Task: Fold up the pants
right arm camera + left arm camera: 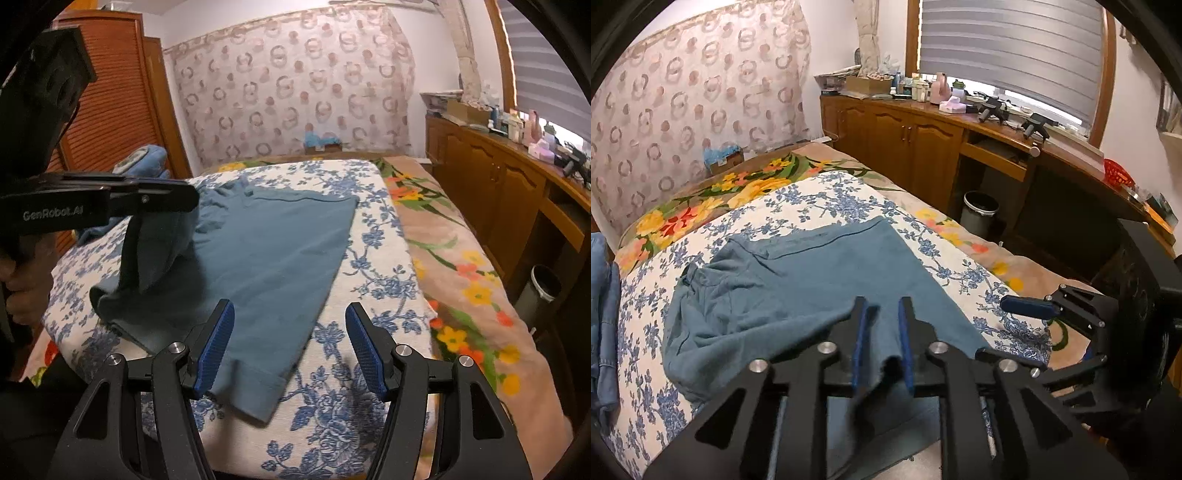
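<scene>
Pants: teal pants (266, 251) lie spread on the blue-flowered white cover (332, 424), centre of both views; one edge is lifted at centre left of the right wrist view.
Left gripper: the left gripper (882, 314), lower centre of its own view, has its jaws narrowly parted, a fold of the pants hanging between the blue pads; whether the pads press on the cloth cannot be told.
Right gripper: the right gripper (290, 325), lower centre of its view, has jaws set wide, nothing between them; its left pad sits over the near pant hem.
Bed: a floral blanket (469, 266) shows beyond the cover's right edge.
Surroundings: wooden cabinet (908, 144) with cluttered top, upper right; grey waste bin (979, 214) beside the bed; denim garment (604, 314) at left edge.
Obstruction: the left gripper's body hides the pants' left part in the right wrist view.
</scene>
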The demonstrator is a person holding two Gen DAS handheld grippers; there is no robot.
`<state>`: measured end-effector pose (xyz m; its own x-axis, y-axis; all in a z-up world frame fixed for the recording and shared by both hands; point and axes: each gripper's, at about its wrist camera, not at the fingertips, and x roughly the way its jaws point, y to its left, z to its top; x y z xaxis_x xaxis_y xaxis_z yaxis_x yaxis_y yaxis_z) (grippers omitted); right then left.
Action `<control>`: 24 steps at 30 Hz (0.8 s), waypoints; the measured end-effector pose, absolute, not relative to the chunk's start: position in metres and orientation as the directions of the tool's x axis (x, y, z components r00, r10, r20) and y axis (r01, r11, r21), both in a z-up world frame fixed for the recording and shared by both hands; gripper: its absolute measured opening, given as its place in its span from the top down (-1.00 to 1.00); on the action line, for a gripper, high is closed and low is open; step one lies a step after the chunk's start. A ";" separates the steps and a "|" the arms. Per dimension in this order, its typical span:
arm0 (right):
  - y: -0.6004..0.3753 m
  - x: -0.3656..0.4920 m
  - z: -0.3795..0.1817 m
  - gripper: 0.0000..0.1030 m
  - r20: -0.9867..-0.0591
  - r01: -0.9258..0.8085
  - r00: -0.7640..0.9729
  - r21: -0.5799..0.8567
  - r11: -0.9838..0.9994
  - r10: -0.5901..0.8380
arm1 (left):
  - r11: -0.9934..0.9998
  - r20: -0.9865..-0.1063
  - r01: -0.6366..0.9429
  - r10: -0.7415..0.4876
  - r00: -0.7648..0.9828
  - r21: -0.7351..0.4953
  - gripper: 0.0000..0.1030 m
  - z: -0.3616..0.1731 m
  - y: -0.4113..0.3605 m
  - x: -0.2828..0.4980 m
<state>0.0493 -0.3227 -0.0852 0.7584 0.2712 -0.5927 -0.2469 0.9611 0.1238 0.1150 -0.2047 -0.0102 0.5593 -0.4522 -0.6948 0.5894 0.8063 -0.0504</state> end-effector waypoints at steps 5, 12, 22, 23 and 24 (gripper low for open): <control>-0.324 0.051 -0.083 -0.24 -0.583 -0.242 0.766 0.131 0.962 0.272 | 0.813 -0.668 0.581 -0.452 0.591 -0.037 0.08 -0.001 -0.194 0.107; -0.313 0.057 -0.079 0.04 -0.574 -0.275 0.762 0.131 0.952 0.299 | 0.839 -0.670 0.544 -0.420 0.612 -0.029 -0.14 -0.011 -0.173 0.111; -0.284 0.083 -0.096 0.46 -0.612 -0.351 0.703 0.146 0.925 0.363 | 0.881 -0.689 0.471 -0.363 0.627 -0.035 -0.14 -0.039 -0.136 0.109; -0.282 0.085 -0.097 0.48 -0.617 -0.353 0.698 0.146 0.924 0.364 | 0.884 -0.691 0.467 -0.360 0.627 -0.037 -0.14 -0.040 -0.133 0.109; -0.279 0.087 -0.099 0.48 -0.624 -0.355 0.692 0.144 0.924 0.363 | 0.887 -0.693 0.460 -0.356 0.626 -0.040 -0.14 -0.042 -0.129 0.108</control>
